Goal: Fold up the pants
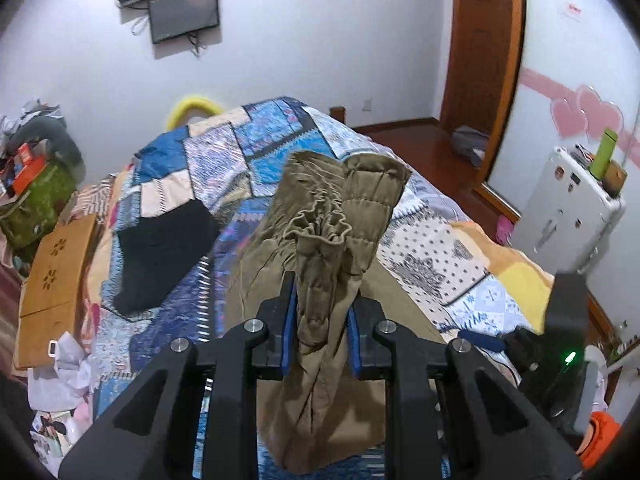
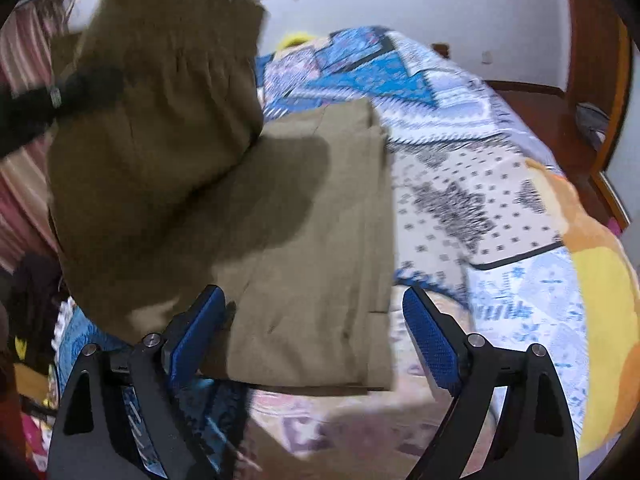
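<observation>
Left hand-held gripper [image 1: 322, 316] was clenched on the bunched waistband of the olive-brown cotton pants [image 1: 320, 240], raised over their half lying on the patchwork quilt bed [image 2: 500, 200]. Right hand-held gripper [image 2: 314, 322] hung released. Best: lay waistband square onto far hem.

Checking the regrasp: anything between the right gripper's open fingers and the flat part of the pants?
Nothing. In the right wrist view the right gripper is open above the flat part of the pants; the left gripper holds the bunched waistband end raised.

White walls [image 1: 300, 52], wooden door [image 1: 486, 40], patchwork-quilted bed [image 1: 440, 256].
</observation>
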Demonstrator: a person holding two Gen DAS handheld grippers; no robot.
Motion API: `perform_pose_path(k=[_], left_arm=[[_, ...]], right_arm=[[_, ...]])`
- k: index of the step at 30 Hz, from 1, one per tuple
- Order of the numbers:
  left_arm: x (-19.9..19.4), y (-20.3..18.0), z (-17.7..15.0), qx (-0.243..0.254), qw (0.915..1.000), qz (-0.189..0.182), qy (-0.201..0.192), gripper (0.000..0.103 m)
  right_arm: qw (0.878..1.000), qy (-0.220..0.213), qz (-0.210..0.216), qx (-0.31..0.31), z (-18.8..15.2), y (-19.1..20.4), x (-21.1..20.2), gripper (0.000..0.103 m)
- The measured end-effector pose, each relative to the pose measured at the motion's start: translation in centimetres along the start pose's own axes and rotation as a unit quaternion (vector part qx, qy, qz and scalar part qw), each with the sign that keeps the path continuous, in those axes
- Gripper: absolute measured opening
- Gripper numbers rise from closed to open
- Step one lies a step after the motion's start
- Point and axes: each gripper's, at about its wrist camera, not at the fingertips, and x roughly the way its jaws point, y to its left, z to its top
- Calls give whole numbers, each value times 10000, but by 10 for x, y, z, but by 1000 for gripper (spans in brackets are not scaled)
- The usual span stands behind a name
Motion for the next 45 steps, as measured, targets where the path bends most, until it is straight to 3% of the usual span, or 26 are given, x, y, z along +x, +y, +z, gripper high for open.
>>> perform_pose_path(k=[4,6,7,9,11,19,23,25,27,30,33,38,42,45], left_arm=[[8,-10,-6,157,9994,-199,237,22],[10,-17,-8,292,9987,-238,331,30],[9,-20,-11,352,9986,-212,323,36],[5,-22,-13,398,9989,-145,190,76],[-4,-20,-16,374,9991,-158,-102,84],[13,19,0,162,9998,127,-24,91],[44,61,17,88,9978,654,-60,93],[66,85,26,-5,9954,954,67,94],[91,104,34,-92,9943,1018,303,94],[123,121,41,-169,9930,978,639,94],[164,132,45,-376,9908,676,1114,94],[226,128,41,-634,9774,117,2015,94],[257,116,29,-308,9671,614,2449,99],[248,104,20,290,9727,1094,2025,103]], right_arm=[[9994,-179,-162,241,4,-20,-15,89],[9990,-198,-233,330,4,-28,-20,89],[9988,-203,-255,372,4,-31,-21,89],[9985,-218,-293,413,5,-35,-22,89],[9985,-210,-336,371,4,-37,-23,89],[9990,-144,-389,191,3,-35,-20,89],[9990,-192,-325,219,2,-34,-23,89],[9989,-206,-369,185,1,-35,-21,89],[9986,-163,-464,188,0,-38,-19,89],[9984,-134,-484,250,1,-43,-17,89],[9982,-102,-490,324,3,-47,-17,89],[9974,-135,-625,323,5,-51,-20,89],[9968,-94,-661,441,4,-57,-23,89],[9965,-29,-659,515,0,-60,-24,89]])
